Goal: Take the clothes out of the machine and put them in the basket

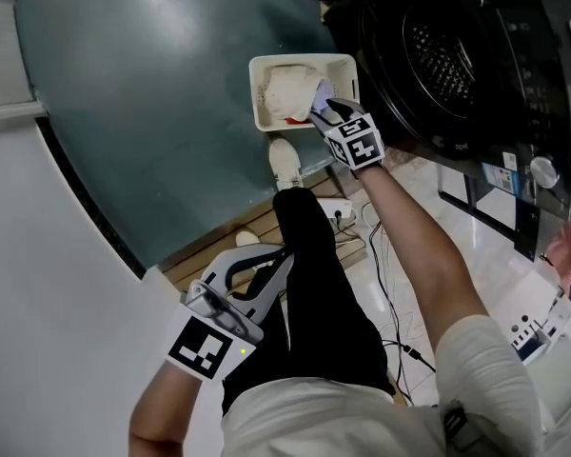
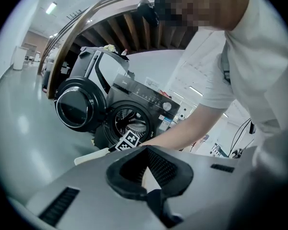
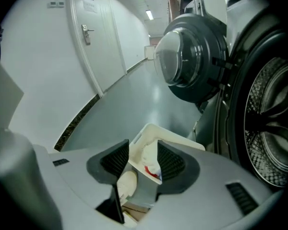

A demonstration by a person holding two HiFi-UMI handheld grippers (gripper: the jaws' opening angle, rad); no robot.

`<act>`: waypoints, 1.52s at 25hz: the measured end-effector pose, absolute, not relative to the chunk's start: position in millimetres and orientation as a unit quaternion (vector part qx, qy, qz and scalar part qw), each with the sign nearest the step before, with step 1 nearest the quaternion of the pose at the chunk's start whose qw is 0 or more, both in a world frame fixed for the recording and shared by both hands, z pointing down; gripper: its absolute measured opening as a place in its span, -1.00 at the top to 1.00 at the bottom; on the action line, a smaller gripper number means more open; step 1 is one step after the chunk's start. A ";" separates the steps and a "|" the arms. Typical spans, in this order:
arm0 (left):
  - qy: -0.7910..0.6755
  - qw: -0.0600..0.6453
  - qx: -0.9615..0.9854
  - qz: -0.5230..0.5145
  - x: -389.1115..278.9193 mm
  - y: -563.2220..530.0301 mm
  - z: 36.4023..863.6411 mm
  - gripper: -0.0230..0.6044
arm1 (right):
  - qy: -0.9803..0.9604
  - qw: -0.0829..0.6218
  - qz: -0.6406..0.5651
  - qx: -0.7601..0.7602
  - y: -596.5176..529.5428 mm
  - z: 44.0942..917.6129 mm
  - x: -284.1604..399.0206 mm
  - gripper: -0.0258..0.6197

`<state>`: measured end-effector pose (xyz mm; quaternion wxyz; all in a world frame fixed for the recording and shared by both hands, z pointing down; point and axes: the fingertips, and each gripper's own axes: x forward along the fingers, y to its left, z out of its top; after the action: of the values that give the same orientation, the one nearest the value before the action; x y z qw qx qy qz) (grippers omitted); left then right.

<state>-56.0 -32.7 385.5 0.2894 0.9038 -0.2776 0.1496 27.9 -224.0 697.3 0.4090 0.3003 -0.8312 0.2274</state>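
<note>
Clothes [image 1: 285,91] lie in basket [image 1: 300,60] beneath right claw [image 1: 321,110], jaws apart.

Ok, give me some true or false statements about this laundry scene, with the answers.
1. The washing machine door is open. True.
2. The basket is empty. False: white clothes lie in it.
3. The right hand-held gripper is shut on a garment. False: its jaws stand apart with nothing gripped.
4. The basket stands on the floor near the machine's drum. True.
5. The right hand-held gripper is inside the drum. False: it is over the basket.
</note>
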 end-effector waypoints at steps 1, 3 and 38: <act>-0.277 0.285 0.905 0.151 -54.4 -28.1 379.1 0.93 | -0.834 0.402 0.223 0.304 -220.3 683.4 29.4 0.37; -0.276 0.281 0.907 0.151 -51.4 -18.6 365.5 0.93 | -0.839 0.387 0.219 0.313 -212.2 656.7 32.4 0.42; -0.300 0.178 0.926 0.145 -72.0 117.1 159.3 0.93 | -0.905 0.200 0.129 0.353 15.3 225.9 45.3 0.85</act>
<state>-72.0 117.1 159.3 0.1781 0.9258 -0.3003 0.1447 45.3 15.3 225.9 0.1999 0.3528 -0.9049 0.1292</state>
